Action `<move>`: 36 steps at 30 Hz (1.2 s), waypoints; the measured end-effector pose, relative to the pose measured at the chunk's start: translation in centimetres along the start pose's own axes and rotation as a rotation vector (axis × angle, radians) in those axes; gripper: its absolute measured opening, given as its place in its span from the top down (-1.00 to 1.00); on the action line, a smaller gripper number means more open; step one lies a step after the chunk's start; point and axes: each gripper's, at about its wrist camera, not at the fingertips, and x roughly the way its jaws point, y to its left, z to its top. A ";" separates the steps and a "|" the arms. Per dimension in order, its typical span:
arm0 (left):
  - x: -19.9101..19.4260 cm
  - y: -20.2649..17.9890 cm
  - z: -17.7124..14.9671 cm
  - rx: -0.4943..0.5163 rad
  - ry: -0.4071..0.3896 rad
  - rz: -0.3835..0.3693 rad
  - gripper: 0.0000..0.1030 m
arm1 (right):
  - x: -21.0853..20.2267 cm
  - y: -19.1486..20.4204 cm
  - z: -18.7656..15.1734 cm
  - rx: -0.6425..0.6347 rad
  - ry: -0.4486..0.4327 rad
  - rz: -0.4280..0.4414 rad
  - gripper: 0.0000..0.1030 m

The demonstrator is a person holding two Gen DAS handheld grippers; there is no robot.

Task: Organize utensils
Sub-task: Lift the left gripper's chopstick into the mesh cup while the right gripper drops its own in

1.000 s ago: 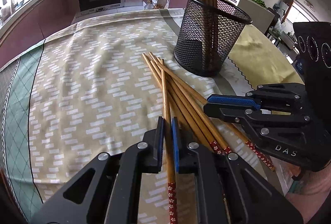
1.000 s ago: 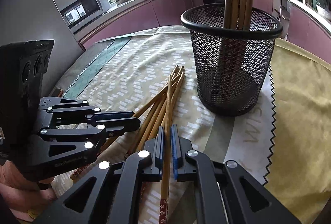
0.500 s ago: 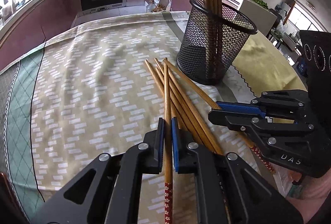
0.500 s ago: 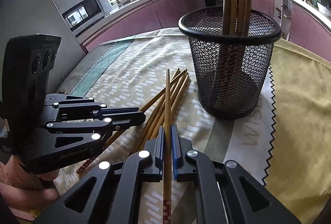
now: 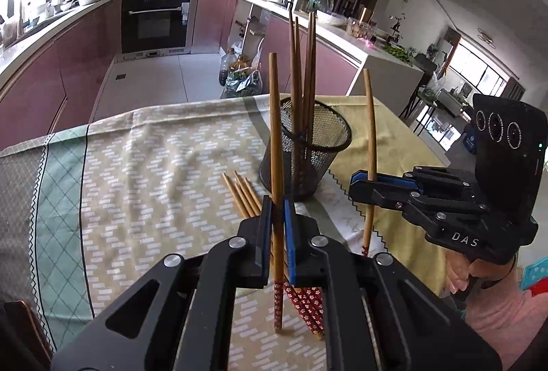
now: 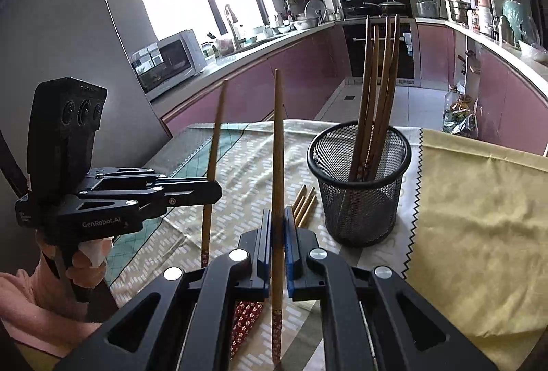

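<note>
My left gripper (image 5: 276,210) is shut on a wooden chopstick (image 5: 275,131), held upright above the table with its red patterned end down. My right gripper (image 6: 278,217) is shut on a second chopstick (image 6: 278,148), also upright. Each gripper shows in the other's view: the right gripper (image 5: 359,184) to the right, the left gripper (image 6: 214,191) to the left. A black mesh holder (image 5: 308,145) (image 6: 359,182) stands just beyond them with several chopsticks in it. A few loose chopsticks (image 5: 245,196) (image 6: 304,203) lie on the cloth below the grippers.
A patterned beige tablecloth (image 5: 154,172) covers the table, with a yellow cloth (image 6: 472,206) on the right side. A person's hand (image 6: 85,265) holds the left gripper's handle. Kitchen counters and an oven (image 5: 156,22) lie beyond the table's far edge.
Both grippers have risen off the pile, each carrying one chopstick up from lying flat to standing nearly upright. The holder now appears lower and farther off in both views.
</note>
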 end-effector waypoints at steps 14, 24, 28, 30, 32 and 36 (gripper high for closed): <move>-4.5 -2.0 4.4 0.033 -0.149 -0.031 0.85 | -3.9 0.2 4.6 -0.058 -0.133 -0.036 0.88; -5.0 -4.1 9.6 0.078 -0.231 -0.029 0.85 | -6.0 -0.4 8.7 -0.095 -0.224 -0.087 0.89; -4.8 -5.1 10.9 0.088 -0.253 -0.020 0.85 | -5.9 -1.2 9.6 -0.093 -0.238 -0.110 0.89; -4.5 -5.5 11.4 0.093 -0.261 -0.011 0.85 | -5.7 -1.7 9.9 -0.090 -0.241 -0.126 0.89; -4.0 -5.8 11.7 0.097 -0.260 0.002 0.85 | -5.4 -2.3 10.1 -0.082 -0.234 -0.132 0.89; -2.3 -6.3 11.8 0.103 -0.225 0.018 0.85 | -4.2 -3.2 9.9 -0.066 -0.205 -0.144 0.89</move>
